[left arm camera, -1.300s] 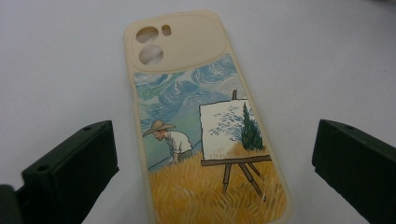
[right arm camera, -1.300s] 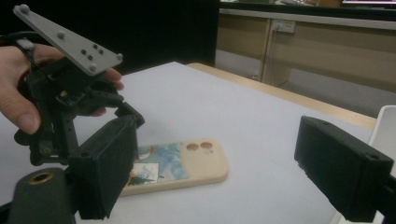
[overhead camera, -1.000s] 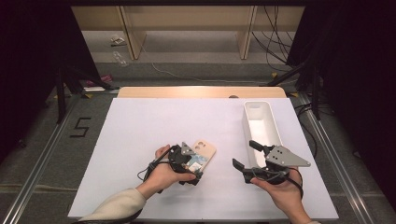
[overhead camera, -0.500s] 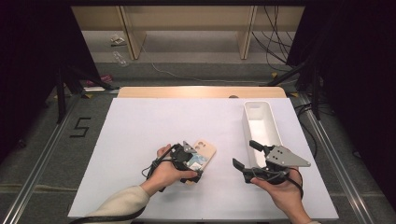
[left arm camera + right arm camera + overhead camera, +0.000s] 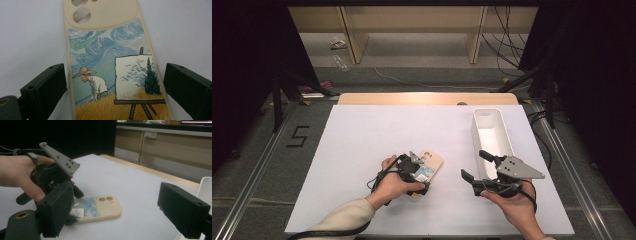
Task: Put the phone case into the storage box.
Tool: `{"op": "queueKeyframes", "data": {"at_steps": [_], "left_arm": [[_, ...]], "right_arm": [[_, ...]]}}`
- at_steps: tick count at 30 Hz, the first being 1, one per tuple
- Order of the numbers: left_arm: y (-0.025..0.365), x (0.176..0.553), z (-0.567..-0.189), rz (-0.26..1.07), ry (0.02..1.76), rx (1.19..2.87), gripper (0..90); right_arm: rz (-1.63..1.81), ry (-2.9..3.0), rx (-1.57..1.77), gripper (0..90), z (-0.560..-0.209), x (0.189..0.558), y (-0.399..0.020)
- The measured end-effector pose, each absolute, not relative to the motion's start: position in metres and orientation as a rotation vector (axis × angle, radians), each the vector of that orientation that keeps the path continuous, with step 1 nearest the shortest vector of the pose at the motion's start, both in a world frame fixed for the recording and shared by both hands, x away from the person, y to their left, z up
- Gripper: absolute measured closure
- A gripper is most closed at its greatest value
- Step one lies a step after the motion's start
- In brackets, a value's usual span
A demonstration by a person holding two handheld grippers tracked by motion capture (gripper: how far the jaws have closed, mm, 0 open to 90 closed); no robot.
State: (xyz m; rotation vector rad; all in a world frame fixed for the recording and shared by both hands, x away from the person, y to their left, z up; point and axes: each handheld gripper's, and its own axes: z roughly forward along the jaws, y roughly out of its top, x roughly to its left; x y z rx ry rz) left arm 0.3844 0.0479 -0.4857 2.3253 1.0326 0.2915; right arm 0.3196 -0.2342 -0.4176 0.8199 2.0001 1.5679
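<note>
Jaws of my left gripper (image 5: 418, 173) now straddle the cream painting-print phone case (image 5: 110, 62), spread, not pinching yet; right gripper (image 5: 475, 167) idles open.

Phone case (image 5: 430, 166): cream, with a painted scene of a straw-hatted figure in a wheat field beside an easel under swirling blue sky. Two round camera cut-outs at one end. Lies flat, printed side up, well left of the white bin (image 5: 492, 131).
</note>
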Motion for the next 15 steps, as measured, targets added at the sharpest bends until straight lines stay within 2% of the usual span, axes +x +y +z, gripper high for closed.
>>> {"op": "queueKeyframes", "data": {"at_steps": [15], "left_arm": [[0.0438, 0.3872, -0.4883, 0.288, 1.054, 2.336, 4.5]], "right_arm": [[1.571, 2.004, 0.820, 14.8, -0.4180, 0.3197, -0.2341]]}}
